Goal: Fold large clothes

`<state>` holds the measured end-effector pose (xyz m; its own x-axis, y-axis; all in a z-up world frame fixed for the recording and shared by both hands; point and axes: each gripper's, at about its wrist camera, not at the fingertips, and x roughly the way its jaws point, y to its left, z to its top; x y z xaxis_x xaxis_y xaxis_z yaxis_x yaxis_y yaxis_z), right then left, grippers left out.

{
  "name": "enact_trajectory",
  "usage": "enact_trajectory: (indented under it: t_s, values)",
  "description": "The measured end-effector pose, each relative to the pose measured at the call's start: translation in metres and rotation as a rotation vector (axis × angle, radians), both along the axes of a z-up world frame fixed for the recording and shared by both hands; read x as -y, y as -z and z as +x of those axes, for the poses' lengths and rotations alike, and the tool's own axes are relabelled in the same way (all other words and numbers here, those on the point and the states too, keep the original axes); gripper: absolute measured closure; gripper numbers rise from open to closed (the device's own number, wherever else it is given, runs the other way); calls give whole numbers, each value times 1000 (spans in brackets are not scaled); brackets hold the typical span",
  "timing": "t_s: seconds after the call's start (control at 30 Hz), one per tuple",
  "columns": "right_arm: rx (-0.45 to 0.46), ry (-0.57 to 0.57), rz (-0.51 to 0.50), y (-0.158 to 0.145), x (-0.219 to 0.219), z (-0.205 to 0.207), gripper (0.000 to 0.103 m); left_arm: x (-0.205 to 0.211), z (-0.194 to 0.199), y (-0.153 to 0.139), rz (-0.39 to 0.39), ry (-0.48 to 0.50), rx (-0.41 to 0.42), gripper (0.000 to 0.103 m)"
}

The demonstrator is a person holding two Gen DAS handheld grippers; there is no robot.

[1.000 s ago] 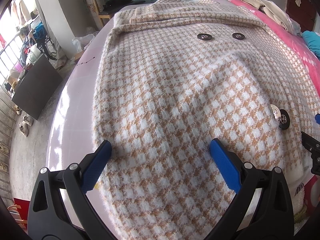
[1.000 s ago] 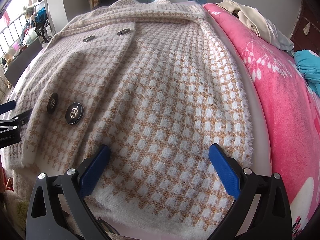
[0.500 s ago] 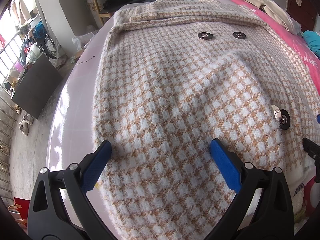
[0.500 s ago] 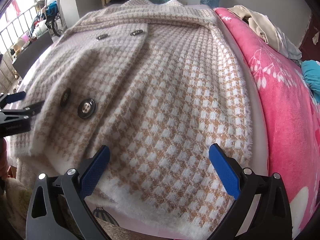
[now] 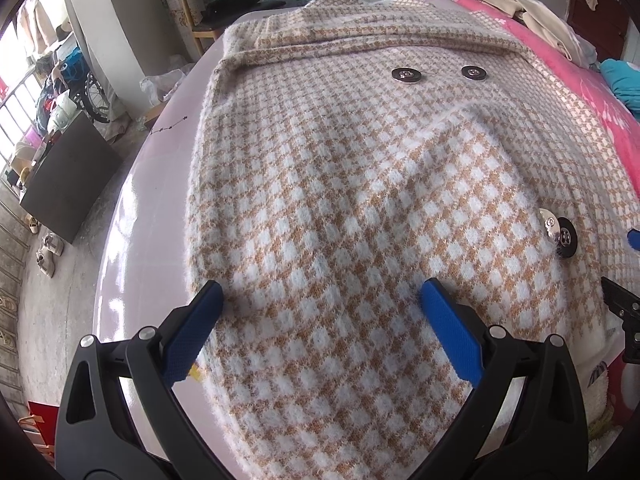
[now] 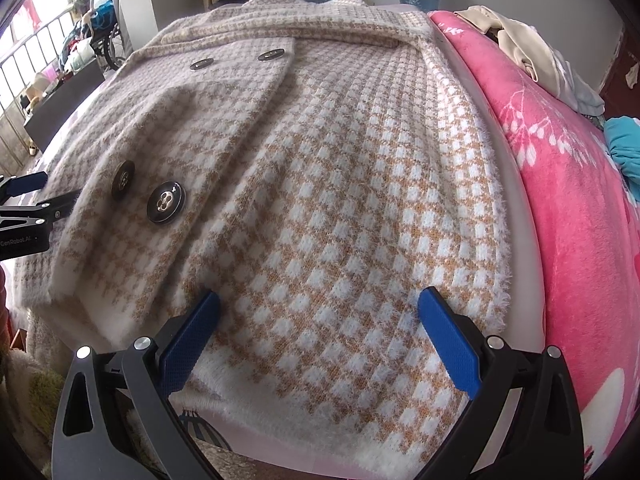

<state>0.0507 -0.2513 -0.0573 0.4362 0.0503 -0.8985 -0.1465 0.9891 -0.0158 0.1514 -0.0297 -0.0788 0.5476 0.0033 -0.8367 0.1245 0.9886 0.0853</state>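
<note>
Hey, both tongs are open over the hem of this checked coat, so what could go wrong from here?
The fuzzy checked coat is thick, so the right tongs might pinch only its top layer. The big buttons near the hem could make the fold bulge. The left tongs sit beside the coat's side edge, so a grab could miss it.
</note>
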Motion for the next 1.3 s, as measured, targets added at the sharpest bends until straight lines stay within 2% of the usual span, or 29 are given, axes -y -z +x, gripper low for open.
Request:
enact_trajectory:
  t_s: [0.23,0.7,0.83,0.93,1.13,1.23,1.3]
  values:
    - [5,-7,5,1,-1,0,6,-2,-16,-5,63,-4,26,7]
    - [10,-9,8,1,0,-1,6,-15,-41,-14,97,-28,33,7]
    - [9,-9,8,1,0,-1,6,-29,-64,-23,98,-28,49,7]
    - [11,-8,8,1,-1,-1,6,-53,-91,-32,51,-8,72,7]
    - [11,-7,9,1,0,-2,6,-107,-147,-43,-140,33,43,9]
    - [13,-7,9,1,0,-2,6,-126,-166,-39,-205,40,-3,29]
    - [12,-8,9,1,1,-2,6,-135,-174,-31,-254,33,-42,35]
